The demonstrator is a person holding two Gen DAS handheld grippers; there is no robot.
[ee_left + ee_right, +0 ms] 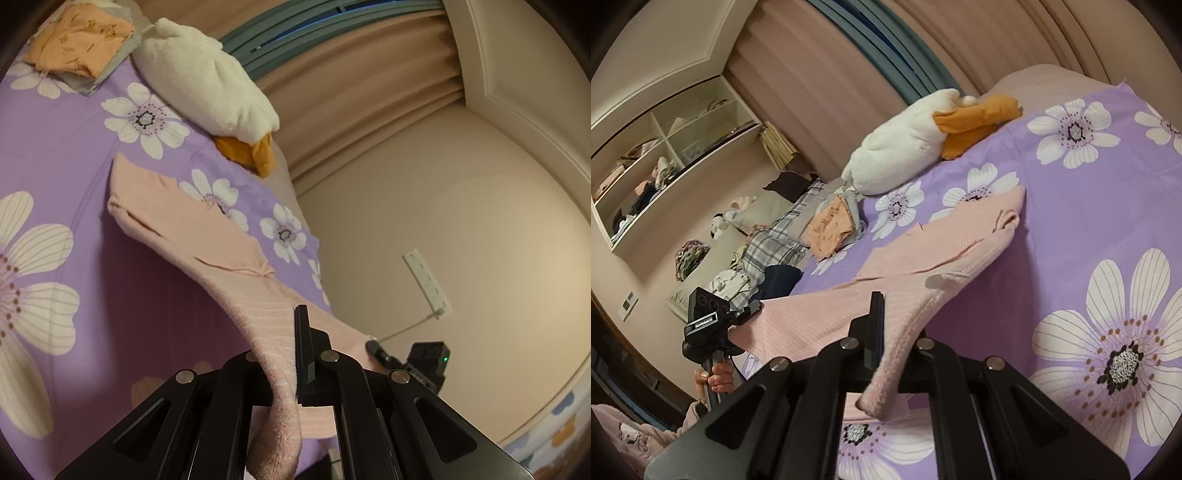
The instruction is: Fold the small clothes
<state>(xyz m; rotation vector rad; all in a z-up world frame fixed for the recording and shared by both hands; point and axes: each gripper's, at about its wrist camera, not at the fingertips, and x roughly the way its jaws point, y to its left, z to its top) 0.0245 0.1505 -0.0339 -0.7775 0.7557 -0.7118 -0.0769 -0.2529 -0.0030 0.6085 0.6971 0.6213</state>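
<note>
pink garment (207,236): ribbed knit, held up off the bed between both grippers, far end draped down onto the bedspread; also seen from the right wrist (923,251)
left gripper (291,354): jaws clenched on one near hem corner of the pink garment, cloth hanging down between the fingers
right gripper (886,332): jaws clamped on the other hem corner, edge of knit folded over and dangling below
bedspread (66,155): purple, big white flowers, garment's far end rests on it; right wrist view (1089,206)
plush duck (207,81): white body, orange feet, lying at the bed edge beyond the garment (905,144)
folded orange clothes (77,40): stacked on a grey piece, far corner of the bed, apart from the pink garment (831,225)
clothes pile (768,243): plaid and dark items, beside the bed
shelf (665,147): wall cubbies, assorted stuff inside
power strip (426,284): white, by the wall
</note>
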